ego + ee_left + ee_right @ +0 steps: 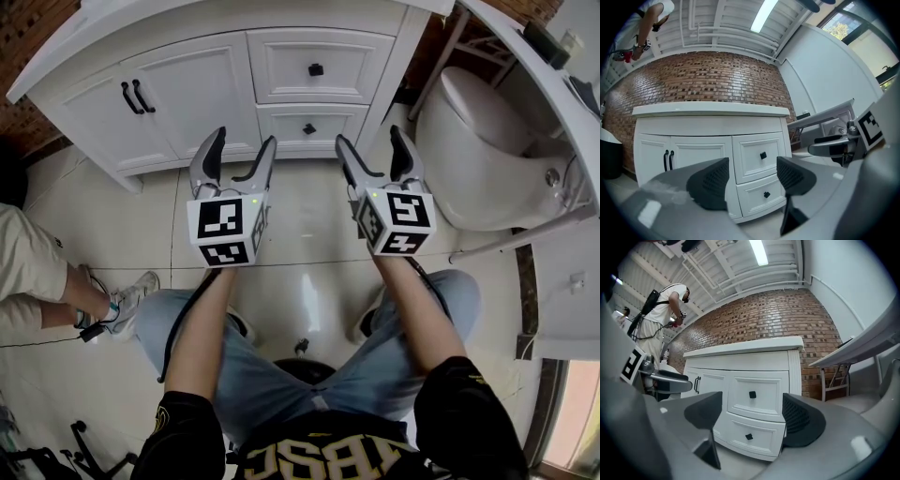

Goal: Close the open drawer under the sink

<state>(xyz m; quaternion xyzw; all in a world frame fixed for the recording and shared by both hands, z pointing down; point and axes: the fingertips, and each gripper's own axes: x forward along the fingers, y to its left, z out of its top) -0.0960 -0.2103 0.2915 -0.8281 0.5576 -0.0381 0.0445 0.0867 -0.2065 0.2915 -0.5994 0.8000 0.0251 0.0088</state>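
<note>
The person is sitting facing the white vanity cabinet [187,89], holding both tools out level ahead of the knees. The left gripper [244,139] is standing with its jaws spread wide and nothing between them. The right gripper [370,138] is doing the same, wide apart and empty. Neither is touching the cabinet, and a strip of floor tile [300,187] is lying between fingertips and woodwork.

The 2 drawers are sitting straight ahead, stacked at the cabinet's right end: the upper drawer [281,66] and, beneath it, the lower drawer [281,125]. Their fronts are running side to side, square across the line both grippers are pointing along, so any push would be going straight away from the person. The right gripper is lining up inside the stack's width and the left one at its left edge, so the right hand is looking slightly better placed.

Each front is showing as a white framed panel with 1 small black square knob. Both are looking flush with the cabinet face to me, with neither hanging open, so I'm judging the closing already done.
</note>
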